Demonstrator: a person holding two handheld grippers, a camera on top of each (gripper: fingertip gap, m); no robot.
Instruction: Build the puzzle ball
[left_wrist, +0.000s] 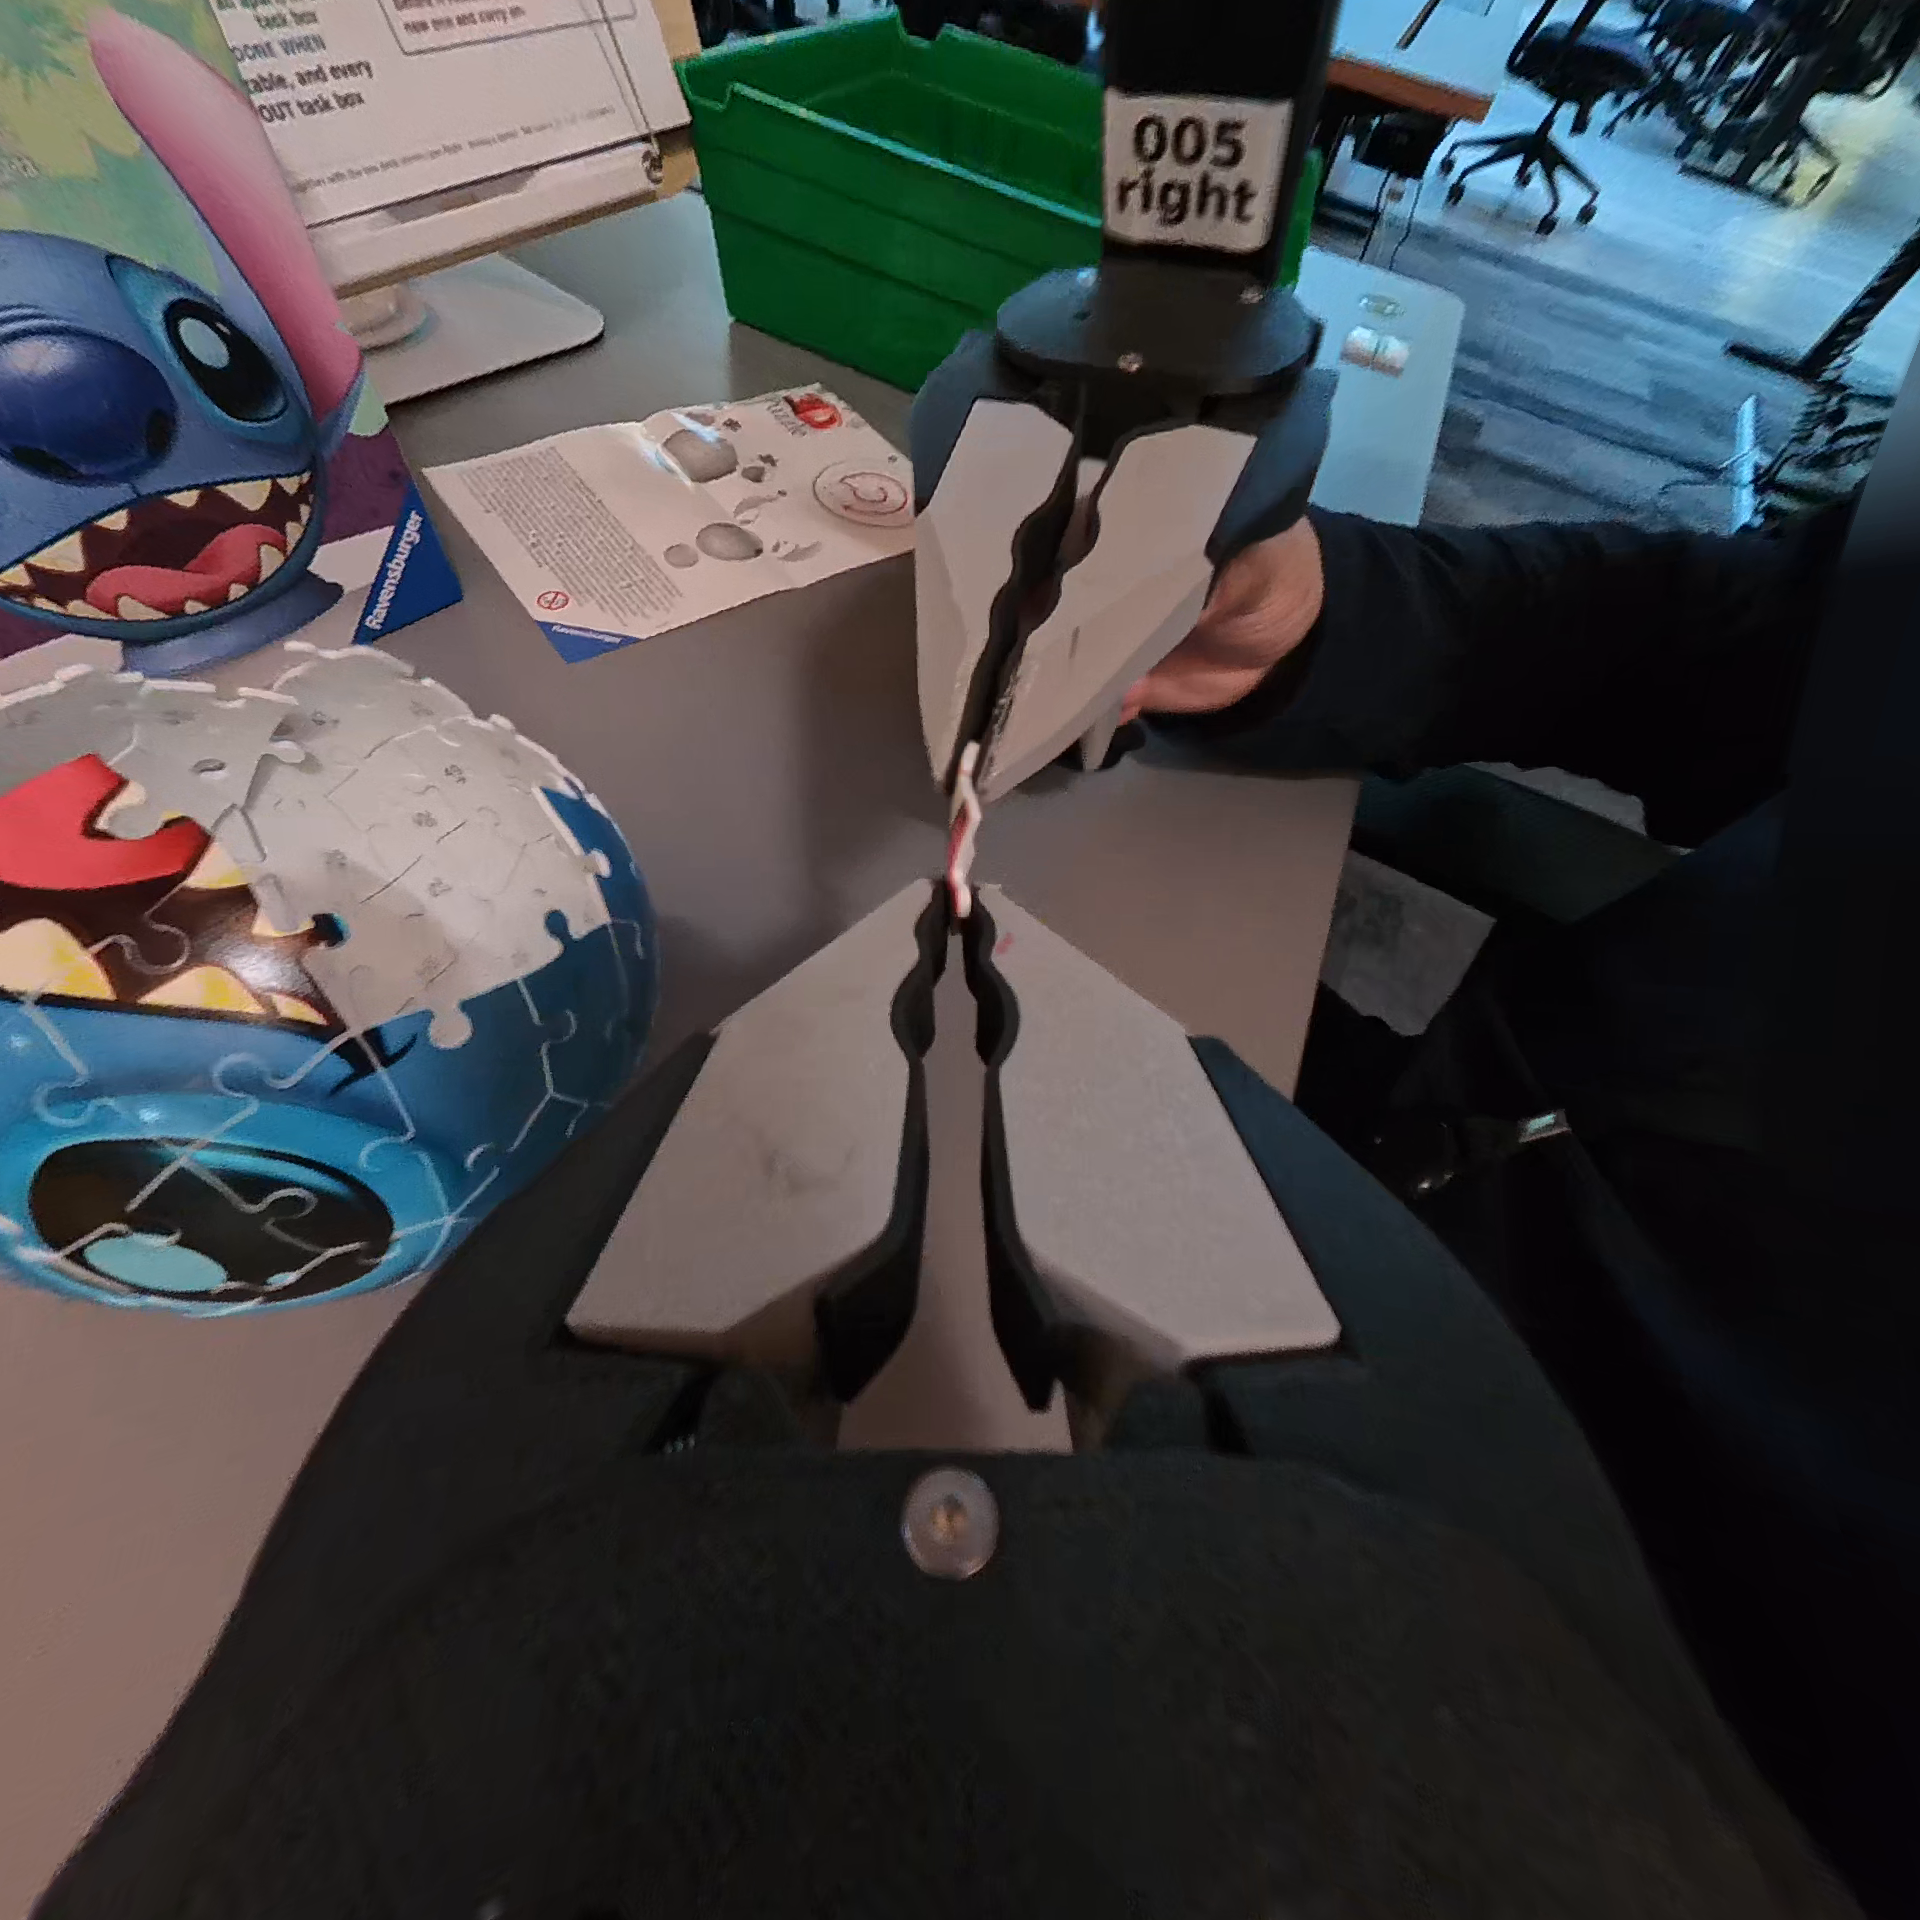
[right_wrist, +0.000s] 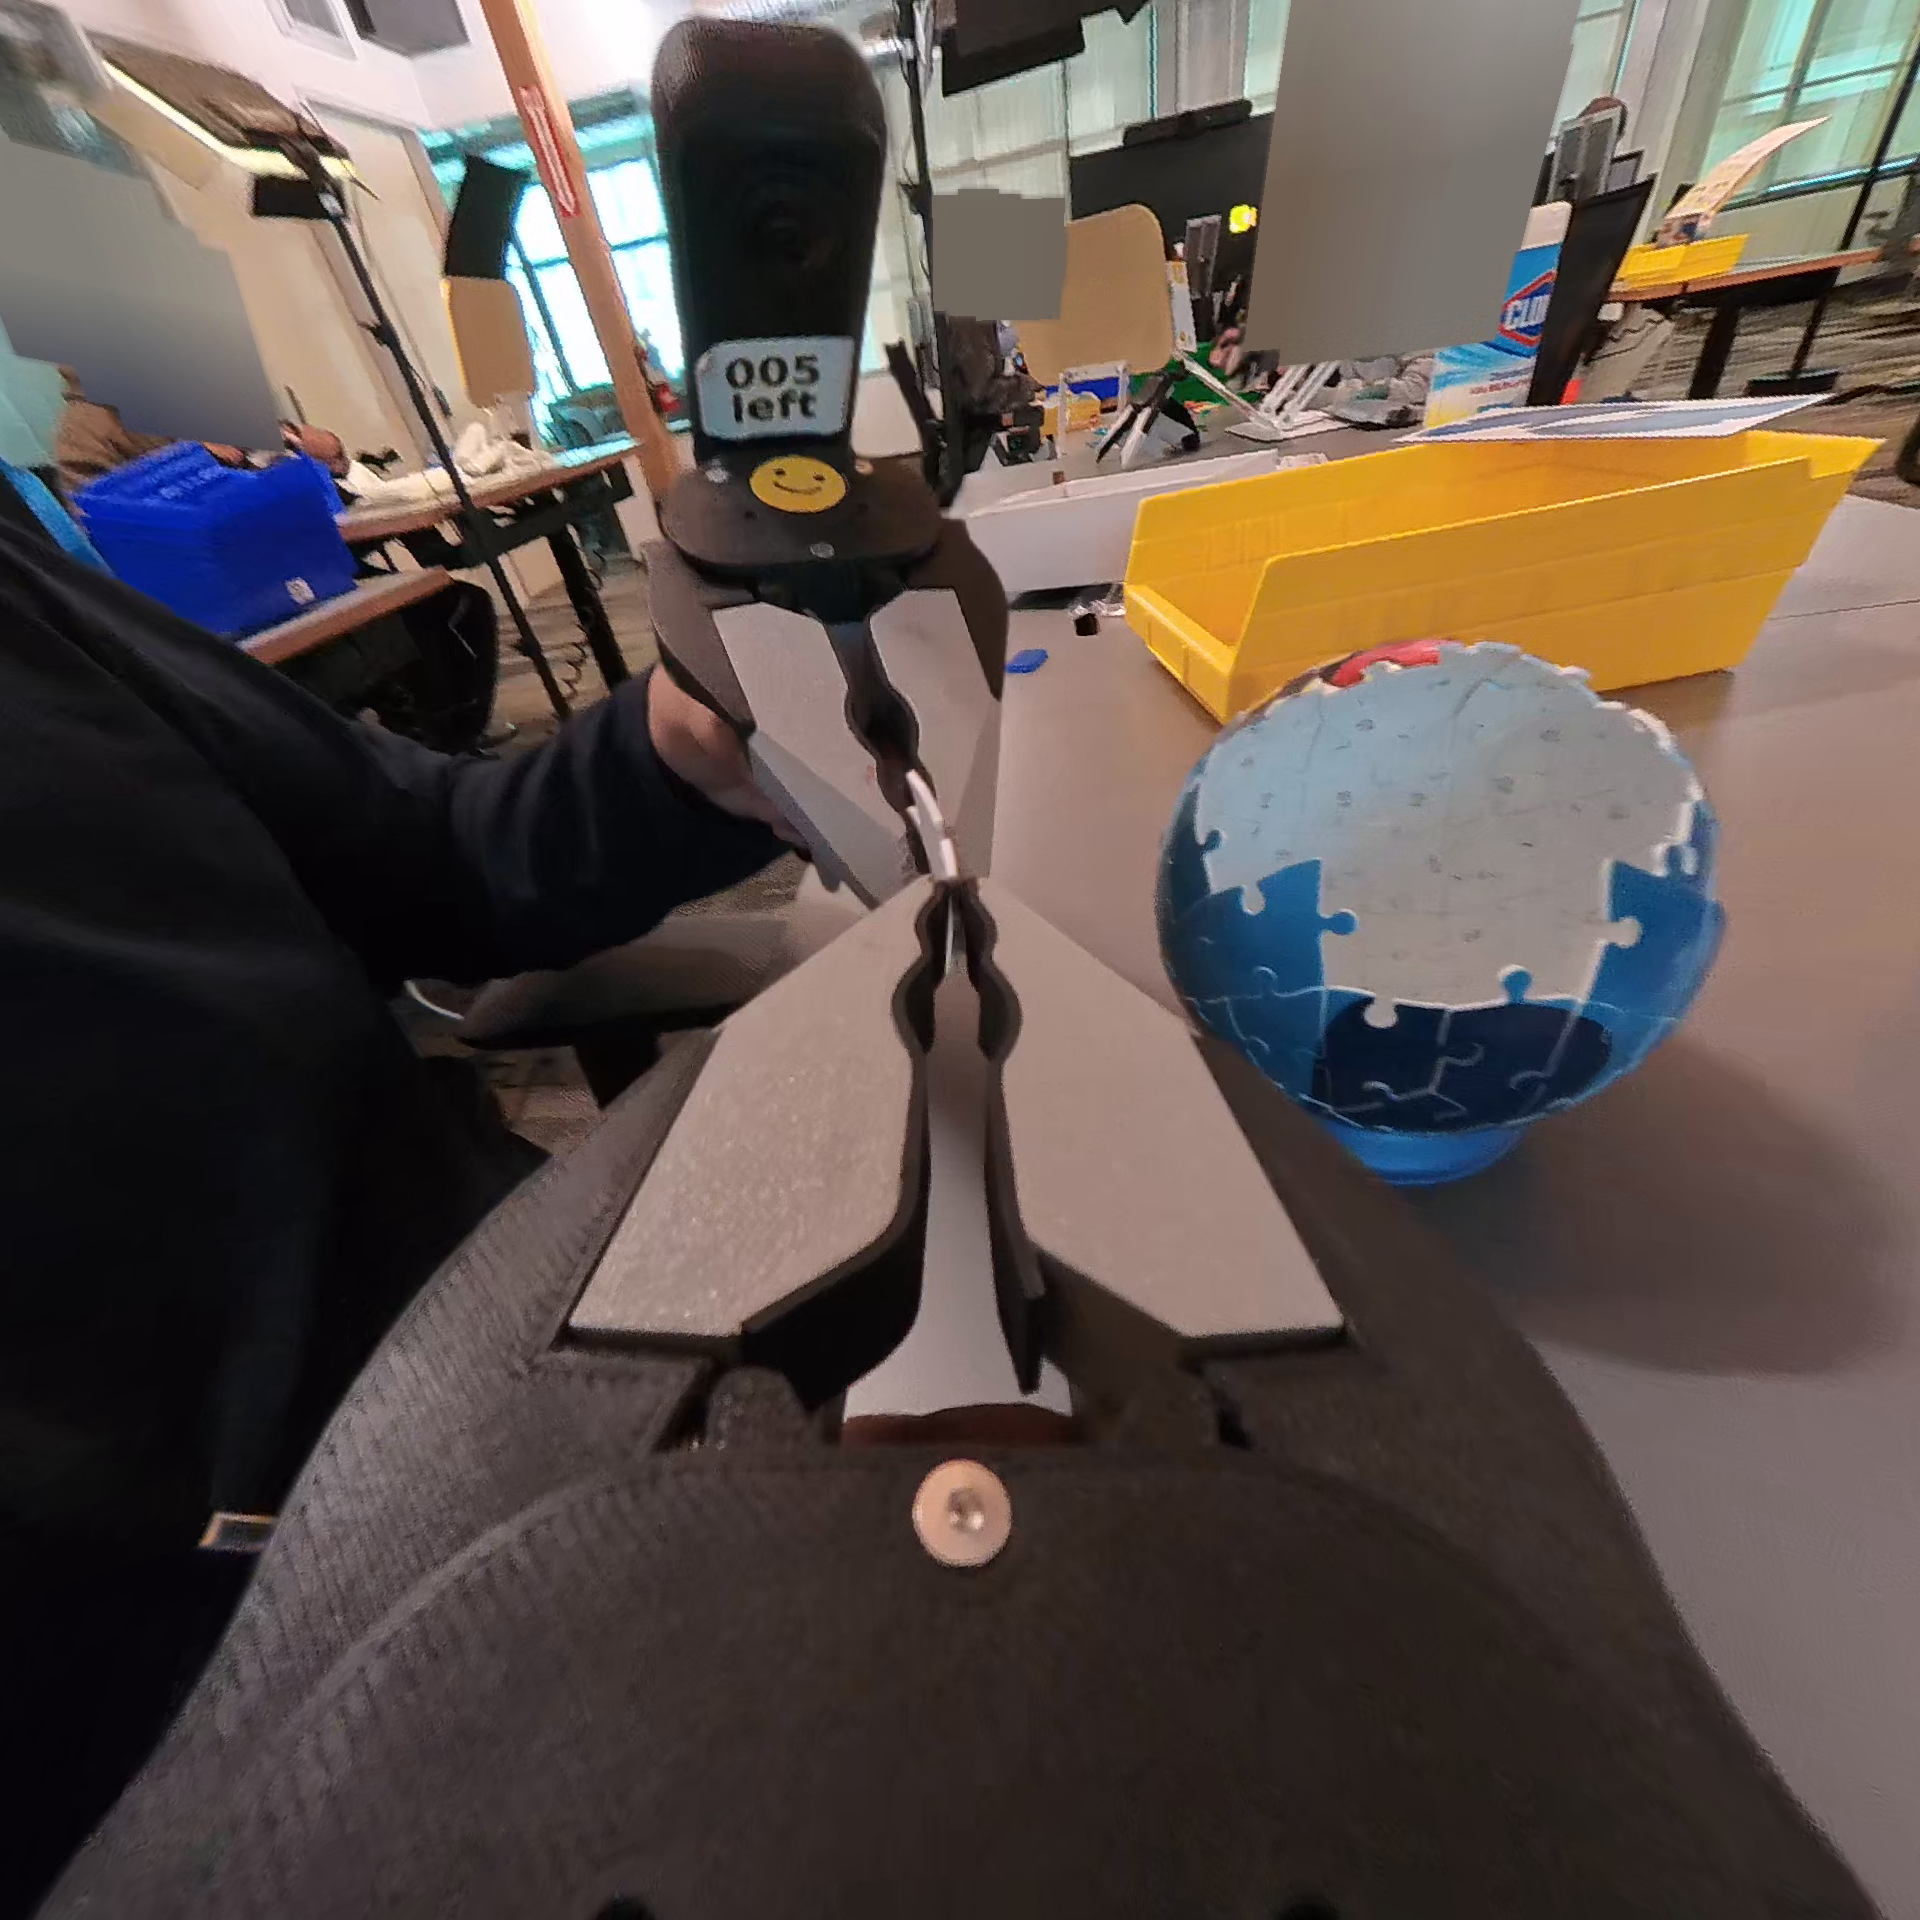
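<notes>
A partly built puzzle ball (left_wrist: 312, 987), blue with a toothy mouth print and an open top, sits on a blue stand on the grey table; it also shows in the right wrist view (right_wrist: 1434, 914). My left gripper (left_wrist: 951, 904) and right gripper (left_wrist: 971, 774) meet tip to tip beside the ball, above the table's edge. Both are shut on one small puzzle piece (left_wrist: 964, 831), seen edge-on, white with some red. In the right wrist view the piece (right_wrist: 932, 831) spans from my right gripper (right_wrist: 951, 904) into the left gripper (right_wrist: 930, 852).
The puzzle box (left_wrist: 156, 416) stands behind the ball, with an instruction sheet (left_wrist: 675, 520) and a green bin (left_wrist: 883, 208) farther back. A yellow bin (right_wrist: 1455, 561) lies beyond the ball. A person's dark sleeves hold both grippers. My two grippers' fingertips are within a few centimetres of each other.
</notes>
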